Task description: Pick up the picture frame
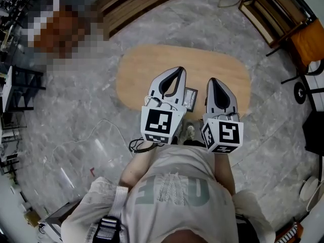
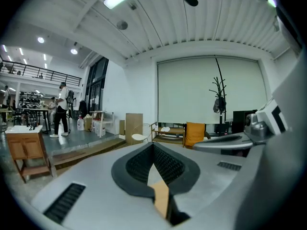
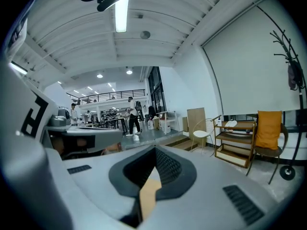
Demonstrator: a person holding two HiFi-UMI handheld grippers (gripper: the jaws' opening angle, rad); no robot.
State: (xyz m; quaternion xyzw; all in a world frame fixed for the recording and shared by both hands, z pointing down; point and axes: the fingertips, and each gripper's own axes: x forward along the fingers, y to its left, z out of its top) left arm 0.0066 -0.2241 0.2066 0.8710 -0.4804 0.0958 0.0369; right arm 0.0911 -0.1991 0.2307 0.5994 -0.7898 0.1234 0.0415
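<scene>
The picture frame (image 1: pixel 191 98), small and dark-rimmed with a grey pane, lies flat near the front edge of the oval wooden table (image 1: pixel 152 65). In the head view it shows between my two grippers, its left side hidden under the left one. My left gripper (image 1: pixel 177 70) is held over the table, jaws shut and empty, tips meeting (image 2: pixel 153 145). My right gripper (image 1: pixel 213 80) hangs just right of the frame, also shut with nothing in it (image 3: pixel 155 148). Both point nearly level, out across the room. Neither touches the frame.
A wooden shelf unit (image 1: pixel 273 14) and an orange chair (image 1: pixel 310 42) stand at the back right. Wooden steps (image 1: pixel 136 4) run behind the table. A cable (image 1: pixel 136 145) lies on the marble floor at my feet. A coat stand (image 2: pixel 219 99) stands by the far wall.
</scene>
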